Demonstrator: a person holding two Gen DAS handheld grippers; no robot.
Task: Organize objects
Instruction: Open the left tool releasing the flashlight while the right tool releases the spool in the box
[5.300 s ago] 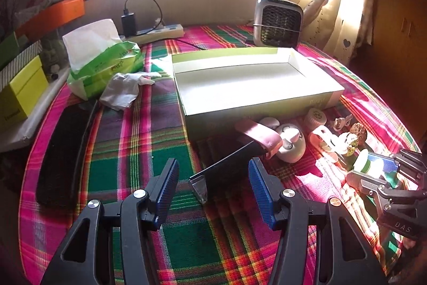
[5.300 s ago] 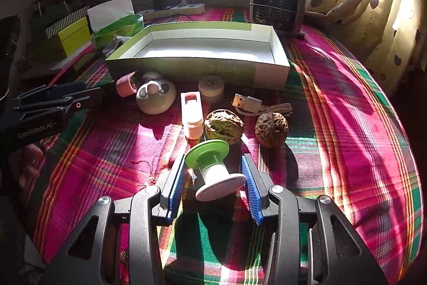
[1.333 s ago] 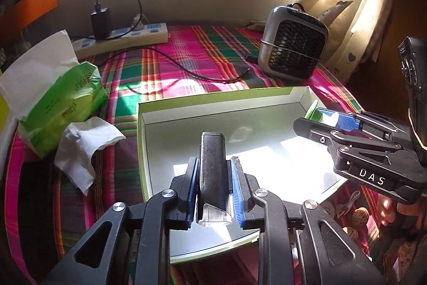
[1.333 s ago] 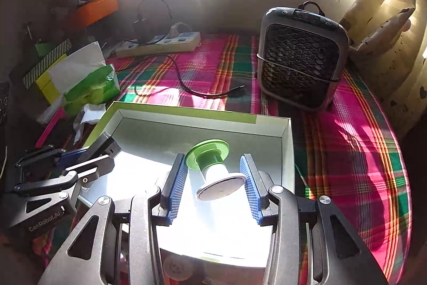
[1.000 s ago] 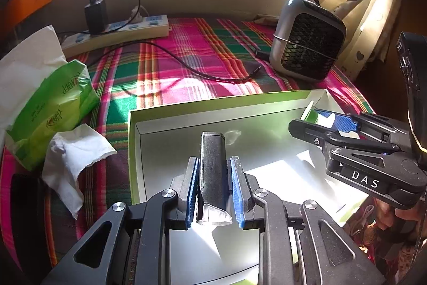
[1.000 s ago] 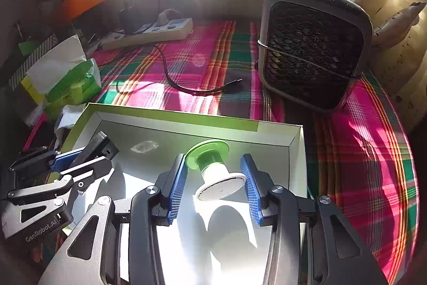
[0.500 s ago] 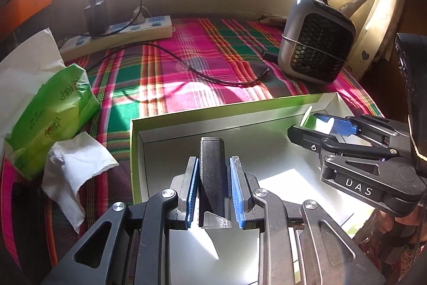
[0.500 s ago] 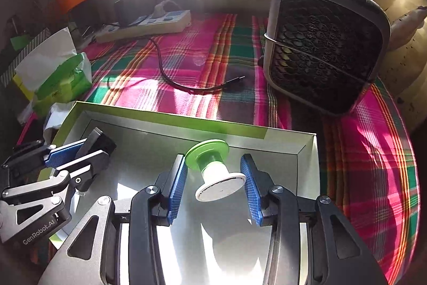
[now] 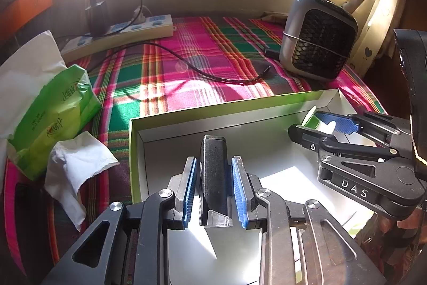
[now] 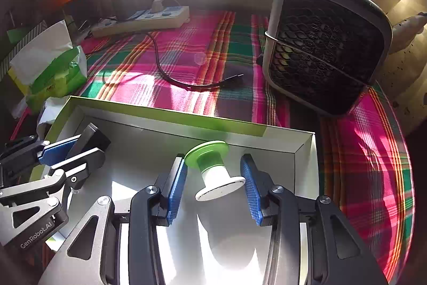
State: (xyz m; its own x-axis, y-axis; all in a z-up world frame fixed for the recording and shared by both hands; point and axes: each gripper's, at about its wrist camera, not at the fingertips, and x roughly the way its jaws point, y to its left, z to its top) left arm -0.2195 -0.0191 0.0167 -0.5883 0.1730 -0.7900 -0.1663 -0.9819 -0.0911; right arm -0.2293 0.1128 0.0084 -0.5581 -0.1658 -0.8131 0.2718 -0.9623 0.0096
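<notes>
The green-and-white spool is seen at the centre of the right wrist view, above the floor of the shallow box. The right gripper has been spread since half a second ago, its pads now apart from the spool, so a release into the box is judged under way. At lower centre of the left wrist view, the black holder is likewise flanked by the loosened left gripper, with slight gaps visible. Both placements are judged nearly complete.
</notes>
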